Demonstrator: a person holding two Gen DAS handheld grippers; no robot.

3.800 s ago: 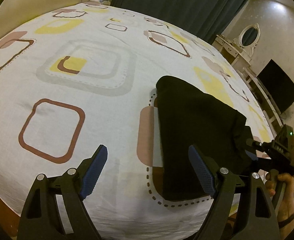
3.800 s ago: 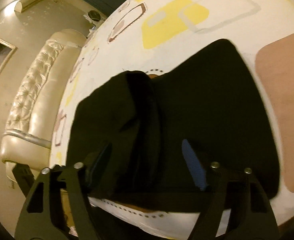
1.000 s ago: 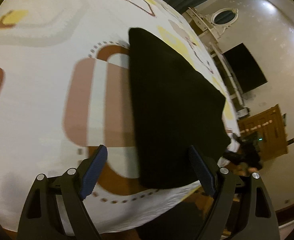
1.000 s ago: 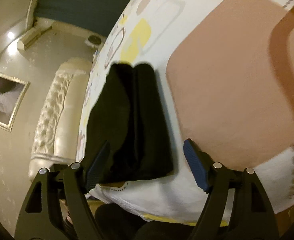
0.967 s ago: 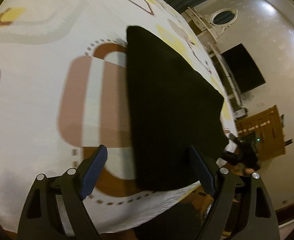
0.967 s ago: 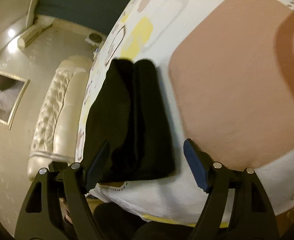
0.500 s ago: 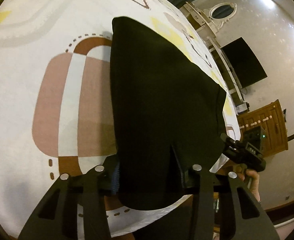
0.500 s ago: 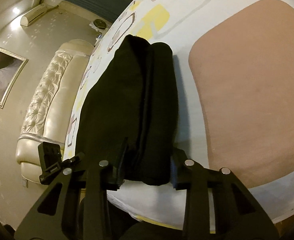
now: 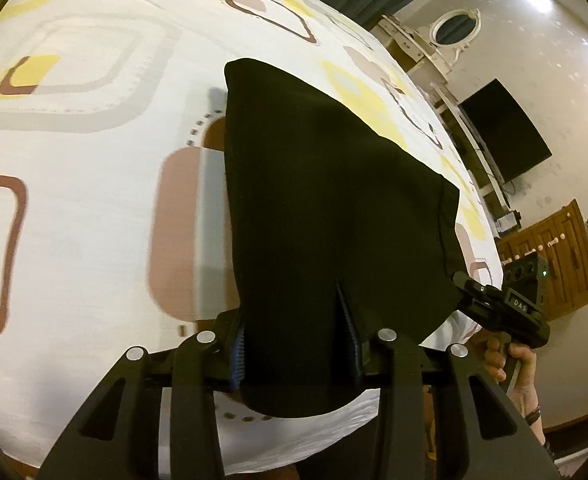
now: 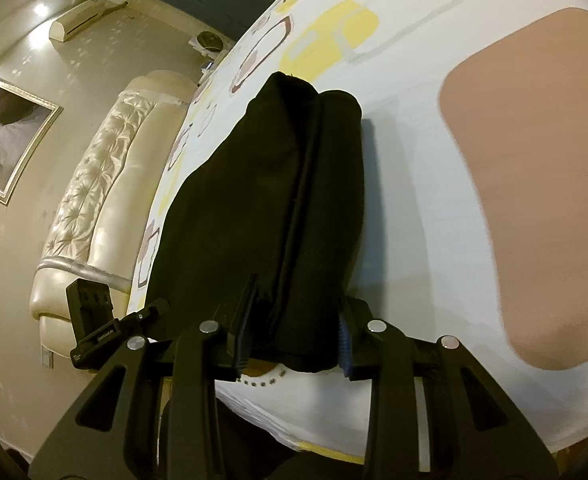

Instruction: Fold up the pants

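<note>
At the near edge of the bed (image 9: 94, 216), the left gripper (image 9: 295, 354) has its jaws closing on one near corner of the black pants (image 9: 325, 216), cloth bunched between the blue pads. The right gripper (image 10: 292, 346) is clamped on the other near corner of the pants (image 10: 262, 200), its pads pressed into the folded layers. From the left wrist view the right gripper (image 9: 501, 312) shows at the pants' right edge, with the person's hand (image 9: 511, 364) on its handle. The pants lie folded in a long dark stack running away from the bed's near edge, and their far end seems slightly raised, though the fisheye makes this uncertain. Beyond the bed's side stands a cream tufted headboard (image 10: 94, 200).
</note>
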